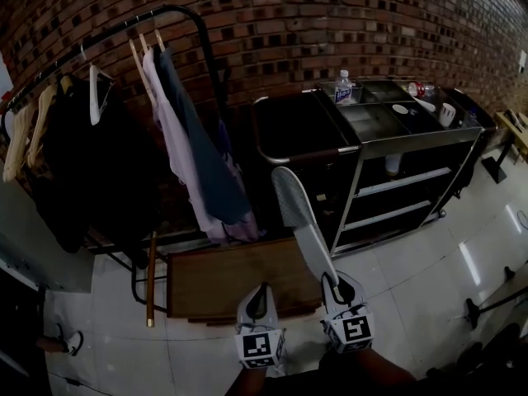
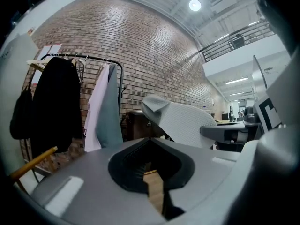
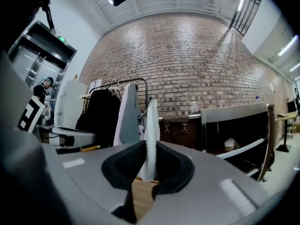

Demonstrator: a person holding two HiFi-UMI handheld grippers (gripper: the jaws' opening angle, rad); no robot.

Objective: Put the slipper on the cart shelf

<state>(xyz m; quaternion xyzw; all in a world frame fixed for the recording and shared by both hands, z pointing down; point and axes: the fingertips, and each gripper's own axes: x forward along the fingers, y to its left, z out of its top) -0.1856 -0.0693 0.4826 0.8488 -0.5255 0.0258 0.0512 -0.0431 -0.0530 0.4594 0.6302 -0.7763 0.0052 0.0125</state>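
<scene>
Facing the brick wall (image 1: 346, 23), right claw (image 1: 332, 280) grips the slipper (image 1: 297, 213) upright, left claw (image 1: 261, 291) clenched empty alongside.

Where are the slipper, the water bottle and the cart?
slipper (image 1: 299, 217): head view, middle of its white length.
water bottle (image 1: 344, 89): head view, on its label.
cart (image 1: 412, 137): head view, front edge of its top tray.
</scene>
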